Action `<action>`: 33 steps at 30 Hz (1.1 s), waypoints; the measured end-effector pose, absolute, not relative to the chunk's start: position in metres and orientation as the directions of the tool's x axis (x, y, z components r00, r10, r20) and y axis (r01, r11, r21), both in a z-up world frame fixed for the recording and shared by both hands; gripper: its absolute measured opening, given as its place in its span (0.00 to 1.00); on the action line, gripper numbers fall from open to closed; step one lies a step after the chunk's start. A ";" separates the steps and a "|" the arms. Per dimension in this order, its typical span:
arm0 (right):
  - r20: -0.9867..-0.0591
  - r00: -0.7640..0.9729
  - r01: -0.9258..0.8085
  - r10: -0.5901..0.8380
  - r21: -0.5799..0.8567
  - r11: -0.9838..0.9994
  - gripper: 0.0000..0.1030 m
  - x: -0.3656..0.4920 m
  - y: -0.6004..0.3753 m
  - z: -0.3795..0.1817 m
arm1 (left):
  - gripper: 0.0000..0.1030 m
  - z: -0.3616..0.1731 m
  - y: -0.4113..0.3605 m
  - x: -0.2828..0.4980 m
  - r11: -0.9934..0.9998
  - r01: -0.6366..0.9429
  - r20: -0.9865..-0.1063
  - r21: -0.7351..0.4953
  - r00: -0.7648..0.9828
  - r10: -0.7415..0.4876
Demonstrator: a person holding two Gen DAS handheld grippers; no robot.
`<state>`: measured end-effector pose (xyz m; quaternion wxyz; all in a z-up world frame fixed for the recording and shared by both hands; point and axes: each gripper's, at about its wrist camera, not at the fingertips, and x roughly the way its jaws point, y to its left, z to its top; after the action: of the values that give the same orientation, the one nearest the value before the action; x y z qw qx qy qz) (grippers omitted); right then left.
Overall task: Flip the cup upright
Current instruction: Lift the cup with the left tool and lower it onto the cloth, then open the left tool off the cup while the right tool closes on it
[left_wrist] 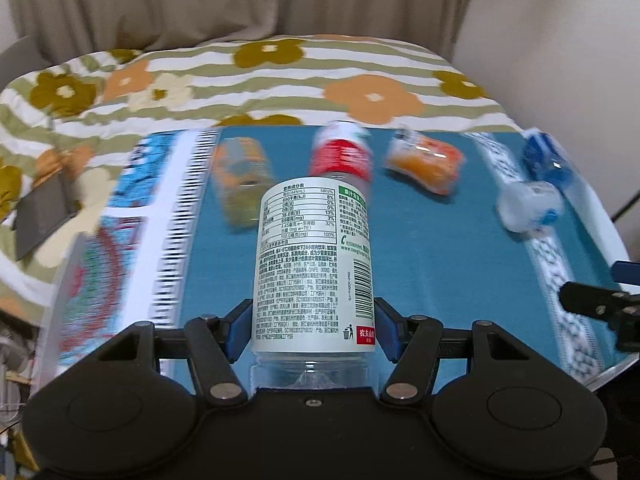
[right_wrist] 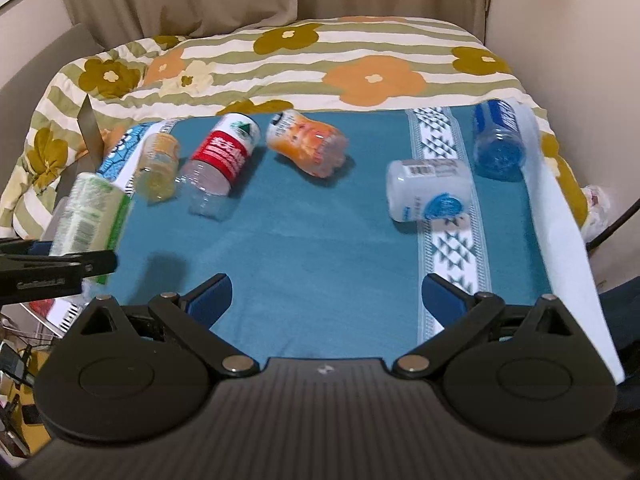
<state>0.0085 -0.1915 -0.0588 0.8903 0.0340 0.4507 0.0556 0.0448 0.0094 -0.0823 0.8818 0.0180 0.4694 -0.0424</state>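
Gripping the green-label bottle near its base, left tool has both blue pads pressed on its sides; the nutrition print is readable only in this view. Right view shows that bottle at far left above the teal cloth. Lying on the cloth: yellow bottle, red-label bottle, orange bottle, white bottle, blue bottle. Right tool wide, holding nothing.
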 end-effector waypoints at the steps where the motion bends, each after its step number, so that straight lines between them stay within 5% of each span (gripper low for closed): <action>1: -0.799 0.588 -0.065 0.127 0.110 0.992 1.00 0.008 -0.196 -0.061 | 0.64 -0.086 0.000 0.047 0.994 0.105 -0.830 -0.012 0.553 -0.068; 21: -0.818 0.563 -0.021 0.113 0.122 0.992 1.00 0.022 -0.242 -0.087 | 0.65 -0.145 -0.070 0.094 0.990 0.128 -0.893 -0.065 0.434 -0.115; 25: -0.820 0.561 -0.021 0.113 0.123 0.992 1.00 0.022 -0.243 -0.087 | 0.83 -0.144 -0.071 0.094 0.990 0.126 -0.892 -0.061 0.439 -0.110; 33: -0.808 0.575 -0.028 0.124 0.133 0.991 1.00 0.022 -0.245 -0.077 | 0.87 -0.131 -0.073 0.087 0.991 0.125 -0.889 -0.052 0.447 -0.103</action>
<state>0.0216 -0.2447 -0.0772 0.8860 0.0527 0.4587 0.0429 0.0869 -0.0725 -0.1315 0.8504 0.0107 0.5217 -0.0671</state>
